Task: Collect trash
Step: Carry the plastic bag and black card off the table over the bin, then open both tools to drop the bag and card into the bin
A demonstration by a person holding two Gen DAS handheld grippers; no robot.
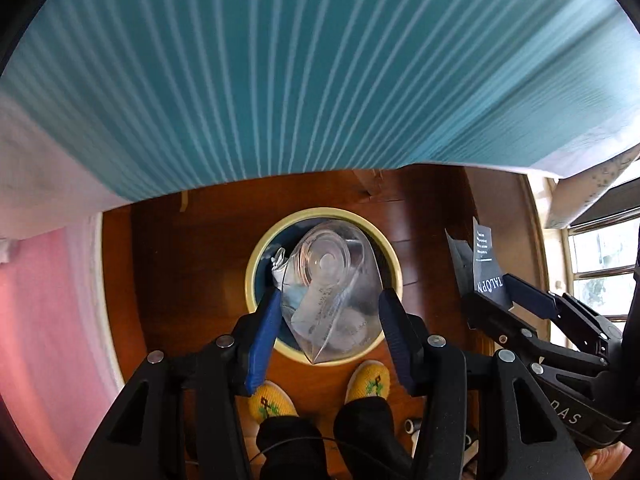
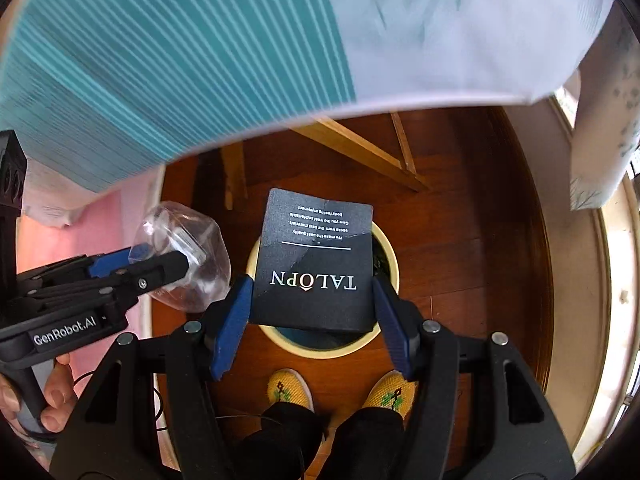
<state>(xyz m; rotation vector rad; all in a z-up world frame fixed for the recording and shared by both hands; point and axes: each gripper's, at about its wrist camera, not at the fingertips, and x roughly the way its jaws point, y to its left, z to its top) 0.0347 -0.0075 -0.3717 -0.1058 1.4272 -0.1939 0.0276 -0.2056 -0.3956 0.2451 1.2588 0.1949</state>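
Clear plastic bag [image 1: 328,288] sits pinched between the left gripper [image 1: 328,320] fingers, about half open; the right gripper [image 2: 312,304] fingers clamp a black card packet [image 2: 316,260]. Both hang over the round bin [image 1: 256,264] on the floor, so 2 drops remain.

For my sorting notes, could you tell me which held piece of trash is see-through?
The clear plastic bag in the left hand-held gripper; the right's card is opaque black.
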